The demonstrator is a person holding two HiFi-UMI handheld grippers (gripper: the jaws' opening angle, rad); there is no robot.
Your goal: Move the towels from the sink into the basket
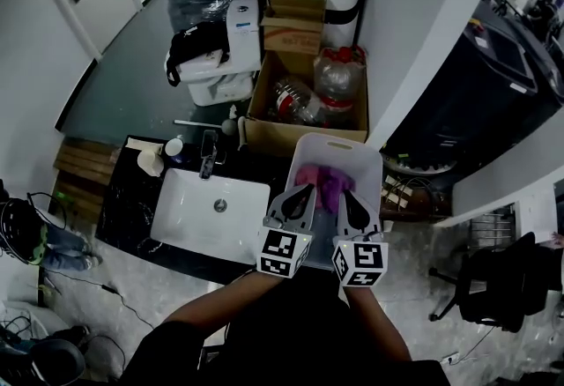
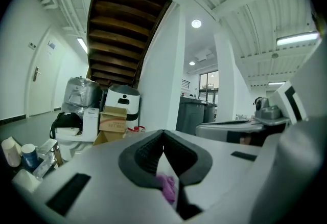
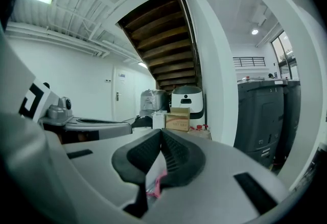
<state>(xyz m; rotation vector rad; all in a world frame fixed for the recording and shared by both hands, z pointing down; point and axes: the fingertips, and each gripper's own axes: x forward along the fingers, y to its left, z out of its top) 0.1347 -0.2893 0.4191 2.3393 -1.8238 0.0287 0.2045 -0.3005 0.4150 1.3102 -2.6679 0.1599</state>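
Observation:
The white sink [image 1: 189, 212] holds no towel. Right of it stands the white basket [image 1: 304, 146] with pink and purple towels [image 1: 324, 181] bunched inside. Both grippers hover side by side over the basket's near edge, pointing away from me. My left gripper [image 1: 308, 189] is shut; in the left gripper view its jaws [image 2: 163, 133] meet at the tips and a bit of purple towel [image 2: 167, 187] shows below them. My right gripper [image 1: 346, 196] is shut too, its jaws [image 3: 162, 132] closed, with pink towel [image 3: 156, 185] showing underneath. I see nothing pinched in either.
A faucet [image 1: 208, 155] and cups [image 1: 152, 159] stand on the black counter behind the sink. Behind the basket is a cardboard box [image 1: 260, 102] with plastic bottles. A toilet [image 1: 216, 67] lies further back and an office chair [image 1: 498, 287] stands at the right.

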